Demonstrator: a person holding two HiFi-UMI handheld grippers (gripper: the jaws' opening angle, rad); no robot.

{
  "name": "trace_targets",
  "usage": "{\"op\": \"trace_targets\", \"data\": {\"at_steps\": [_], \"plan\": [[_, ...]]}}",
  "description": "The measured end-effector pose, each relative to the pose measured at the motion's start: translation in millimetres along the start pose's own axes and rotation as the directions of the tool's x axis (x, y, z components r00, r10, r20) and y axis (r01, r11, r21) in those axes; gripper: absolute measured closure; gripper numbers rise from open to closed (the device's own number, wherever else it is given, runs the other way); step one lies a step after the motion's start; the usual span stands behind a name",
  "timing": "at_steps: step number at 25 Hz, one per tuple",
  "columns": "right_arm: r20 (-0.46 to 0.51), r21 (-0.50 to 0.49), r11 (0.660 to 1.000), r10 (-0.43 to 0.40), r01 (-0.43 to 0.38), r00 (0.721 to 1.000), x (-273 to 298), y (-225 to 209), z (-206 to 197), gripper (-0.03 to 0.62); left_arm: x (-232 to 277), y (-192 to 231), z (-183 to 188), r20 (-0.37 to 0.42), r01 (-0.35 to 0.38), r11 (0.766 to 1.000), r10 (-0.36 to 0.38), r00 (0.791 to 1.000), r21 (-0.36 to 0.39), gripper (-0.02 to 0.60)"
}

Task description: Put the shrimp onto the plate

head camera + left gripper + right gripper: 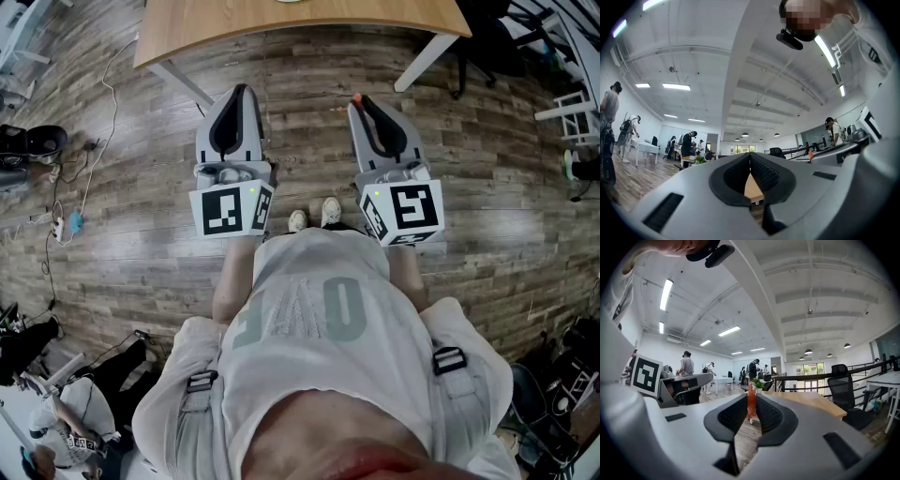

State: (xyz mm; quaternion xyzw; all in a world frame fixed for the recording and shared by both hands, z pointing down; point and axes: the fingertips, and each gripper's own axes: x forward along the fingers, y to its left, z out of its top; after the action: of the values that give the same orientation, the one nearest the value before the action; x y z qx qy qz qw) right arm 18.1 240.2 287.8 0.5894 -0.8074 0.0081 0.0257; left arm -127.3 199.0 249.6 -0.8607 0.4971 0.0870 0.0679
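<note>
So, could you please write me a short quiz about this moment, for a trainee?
1. True or false: the left claw is shut and empty.
2. The table is: A) ahead of the person; B) behind the person; C) directly under both claws.
3. Fill in: the right claw is shut on the ____.
Key: 1 true; 2 A; 3 shrimp.
</note>
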Motion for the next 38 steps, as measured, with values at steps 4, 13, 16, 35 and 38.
{"op": "trace_targets", "data": {"at_steps": [4, 13, 16, 35, 38], "plan": [[-0.008, 0.007, 1.000, 0.011, -0.011, 1.000, -4.9, 3.4, -2.9, 0.528, -6.7, -0.9, -3.2, -0.022, -0.016, 1.000, 0.016, 1.000, 0.003, 0.572], [0.001, 0.015, 1.000, 0.025, -0.025, 1.000, -8.0, -12.2, -6.1, 0.528, -2.5, -7.0, -8.4, -0.035, -0.055, 0.998, 0.055, 0.998, 0.012, 0.572], [-0.001, -0.014, 1.000, 0.022, -0.022, 1.000, -9.8, -24.0, -10.0, 0.528, 1.9, -13.6, -10.7, -0.041, -0.063, 0.998, 0.063, 0.997, 0.012, 0.572], [-0.028, 0.007, 0.998, 0.062, -0.062, 0.998, -14.0, -69.9, -31.6, 0.528, 42.6, -66.1, -34.2, -0.052, -0.008, 1.000, 0.008, 0.999, -0.006, 0.572], [-0.025, -0.009, 0.999, 0.046, -0.046, 0.999, -5.2, -75.3, -29.9, 0.528, 54.9, -65.2, -38.9, -0.043, 0.013, 1.000, -0.013, 0.999, -0.013, 0.572]]}}
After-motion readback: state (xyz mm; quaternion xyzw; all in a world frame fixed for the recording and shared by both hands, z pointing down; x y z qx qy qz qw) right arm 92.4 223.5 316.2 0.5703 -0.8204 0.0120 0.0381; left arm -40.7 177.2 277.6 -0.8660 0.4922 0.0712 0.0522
